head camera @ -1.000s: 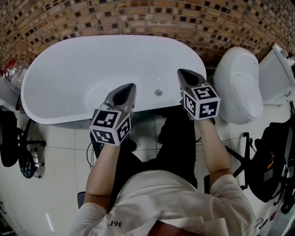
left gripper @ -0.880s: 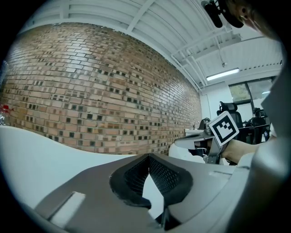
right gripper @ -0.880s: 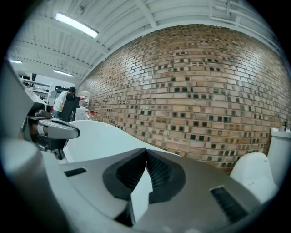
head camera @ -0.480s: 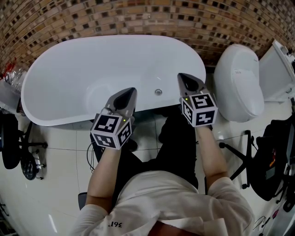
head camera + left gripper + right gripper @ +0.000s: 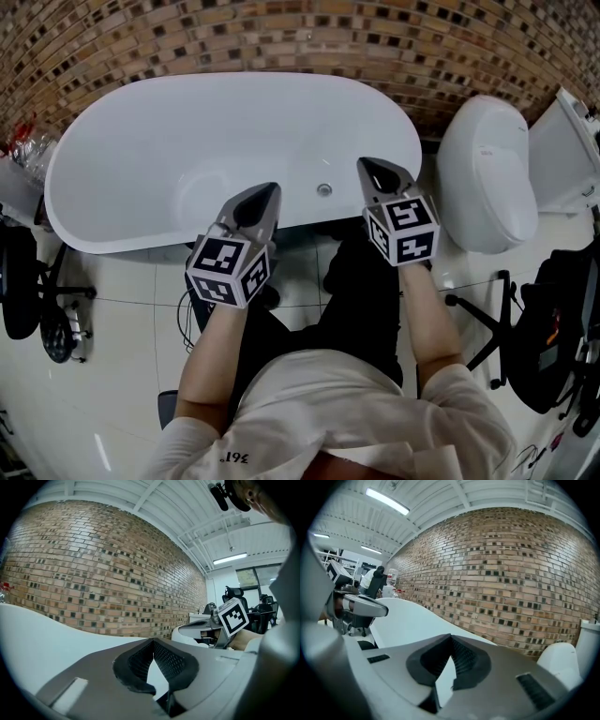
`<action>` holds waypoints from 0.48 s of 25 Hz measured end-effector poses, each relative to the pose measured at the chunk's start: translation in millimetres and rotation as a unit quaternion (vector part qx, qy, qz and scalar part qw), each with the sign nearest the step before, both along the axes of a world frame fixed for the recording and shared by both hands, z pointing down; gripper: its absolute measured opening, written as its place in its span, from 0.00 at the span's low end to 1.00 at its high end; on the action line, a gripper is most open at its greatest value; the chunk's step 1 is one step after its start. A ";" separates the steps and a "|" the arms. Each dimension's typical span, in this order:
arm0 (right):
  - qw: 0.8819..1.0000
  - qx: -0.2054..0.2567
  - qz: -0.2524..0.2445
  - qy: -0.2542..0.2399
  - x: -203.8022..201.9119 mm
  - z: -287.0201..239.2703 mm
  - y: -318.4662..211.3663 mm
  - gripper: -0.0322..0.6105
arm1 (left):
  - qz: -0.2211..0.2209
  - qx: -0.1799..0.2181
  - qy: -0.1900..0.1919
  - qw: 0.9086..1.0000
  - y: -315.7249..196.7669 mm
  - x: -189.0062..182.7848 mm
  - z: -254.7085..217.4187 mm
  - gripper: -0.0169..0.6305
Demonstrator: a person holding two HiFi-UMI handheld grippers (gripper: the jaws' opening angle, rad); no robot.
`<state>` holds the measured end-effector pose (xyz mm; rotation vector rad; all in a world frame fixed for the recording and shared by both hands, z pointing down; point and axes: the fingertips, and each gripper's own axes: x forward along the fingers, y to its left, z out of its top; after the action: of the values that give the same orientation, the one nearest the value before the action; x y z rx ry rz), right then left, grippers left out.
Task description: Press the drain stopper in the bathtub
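The white oval bathtub [image 5: 141, 141] lies below me, and a small round metal drain stopper [image 5: 324, 189] shows inside near its front rim. My left gripper [image 5: 270, 188] hovers over the front rim, left of the stopper, jaws shut with nothing held. The right gripper [image 5: 365, 163] hangs just right of the stopper, also shut and empty. Neither touches the stopper. In the left gripper view the shut tips [image 5: 152, 641] point over the tub rim [image 5: 42, 634] toward the brick wall. The right gripper view shows its shut tips [image 5: 450, 636] above the rim [image 5: 412, 618].
A brick wall [image 5: 300, 37] backs the tub. A white toilet [image 5: 483, 173] stands right of it, with black gear [image 5: 562, 319] on the floor beyond. A black chair base [image 5: 37, 300] stands at the left. The person's legs [image 5: 366, 300] are against the tub front.
Both grippers have drawn back a little toward the person; the right one also shifted slightly left. Both stay shut.
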<state>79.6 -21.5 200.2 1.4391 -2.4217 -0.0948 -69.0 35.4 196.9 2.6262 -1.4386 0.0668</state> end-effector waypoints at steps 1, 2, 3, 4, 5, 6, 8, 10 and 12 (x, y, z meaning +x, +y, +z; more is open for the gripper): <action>1.000 0.000 -0.001 0.000 -0.1 0.0 0.1 0.07 | 0.000 0.000 0.001 1.000 0.2 0.1 -0.2 0.03; 1.000 -0.001 -0.001 0.000 -0.1 -0.2 0.0 0.07 | 0.001 0.000 0.001 1.000 0.4 0.2 -0.4 0.03; 1.000 -0.001 -0.001 0.000 -0.2 -0.4 -0.1 0.07 | 0.001 0.000 0.001 1.000 0.5 0.3 -0.5 0.03; 1.000 -0.001 -0.002 0.000 -0.5 -0.4 -0.1 0.07 | 0.001 0.000 0.001 1.000 0.6 0.2 -0.5 0.03; 1.000 -0.001 -0.003 0.001 -0.9 -0.4 -0.1 0.07 | 0.001 0.000 0.001 1.000 0.7 0.2 -0.3 0.03; 1.000 -0.002 -0.004 0.001 -1.3 -0.2 -0.1 0.07 | 0.001 0.000 0.001 1.000 0.8 0.2 -0.2 0.03; 1.000 -0.003 -0.005 0.002 -2.0 0.0 -0.4 0.07 | 0.002 0.000 0.000 1.000 0.9 0.3 -0.3 0.03; 1.000 -0.003 -0.006 0.003 -3.0 -0.3 -0.8 0.07 | 0.002 0.000 -0.001 1.000 0.9 0.2 -0.8 0.03; 1.000 -0.003 -0.008 0.005 -5.0 -0.7 -0.6 0.07 | 0.001 0.000 -0.001 1.000 1.0 -0.8 -1.2 0.03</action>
<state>74.6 -22.2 199.5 1.4127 -2.4249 -0.0971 -69.8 36.5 195.7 2.6295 -1.4366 0.0702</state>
